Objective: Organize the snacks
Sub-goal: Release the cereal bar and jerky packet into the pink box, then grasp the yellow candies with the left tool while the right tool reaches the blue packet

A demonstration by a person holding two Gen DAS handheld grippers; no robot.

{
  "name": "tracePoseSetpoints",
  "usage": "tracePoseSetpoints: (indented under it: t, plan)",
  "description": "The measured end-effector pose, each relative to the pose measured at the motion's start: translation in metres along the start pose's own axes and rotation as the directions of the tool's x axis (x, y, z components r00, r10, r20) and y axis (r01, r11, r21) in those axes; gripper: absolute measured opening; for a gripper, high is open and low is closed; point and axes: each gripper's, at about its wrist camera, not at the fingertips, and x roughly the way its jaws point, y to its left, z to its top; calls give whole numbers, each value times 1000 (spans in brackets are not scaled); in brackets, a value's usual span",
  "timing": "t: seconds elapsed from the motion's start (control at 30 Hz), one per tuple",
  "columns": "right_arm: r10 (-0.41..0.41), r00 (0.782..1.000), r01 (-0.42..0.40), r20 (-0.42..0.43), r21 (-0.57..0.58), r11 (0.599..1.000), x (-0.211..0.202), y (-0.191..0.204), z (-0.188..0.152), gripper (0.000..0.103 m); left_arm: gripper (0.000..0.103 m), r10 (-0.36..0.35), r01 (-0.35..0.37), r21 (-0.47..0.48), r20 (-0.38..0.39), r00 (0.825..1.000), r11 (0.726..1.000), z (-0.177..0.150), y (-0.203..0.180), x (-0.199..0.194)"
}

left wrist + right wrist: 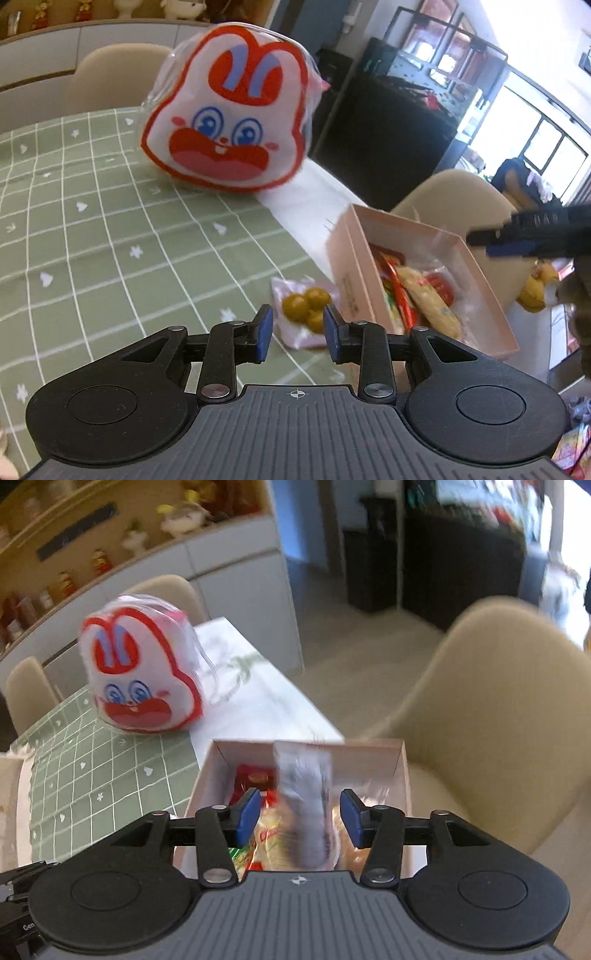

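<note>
Left gripper (297, 334) fingers apart above pale packet (303, 312) of yellow-green balls; right gripper (298, 816) fingers apart, blurred wrapper (304, 805) perhaps loose between.

A green tablecloth (92, 229) gridded in white, dotted with white hearts and flowers, is seen. The rabbit-face pack (229, 114) is coloured white, red and blue; the box (436, 236) pink.

Beige chairs (498, 716), grey cabinets (236, 572), dark shelving (391, 125), bright windows (546, 144)

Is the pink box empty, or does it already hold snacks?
Holding snacks: the pink box is open-topped, with several wrapped snack packets lying inside.
</note>
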Motion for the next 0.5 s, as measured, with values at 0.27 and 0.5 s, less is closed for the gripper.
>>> tracePoseSetpoints:
  t: [0.27,0.5]
  plan:
    - [1,999,2,50,-52,999,-38,-5,-70,54,34,3,-7,249,17,1000,968,-1,-24,47]
    - [-91,993,97,72,-75,993,-78,-22,-164,63,34,43,-17,344,-68,997,939,-6,-27,84]
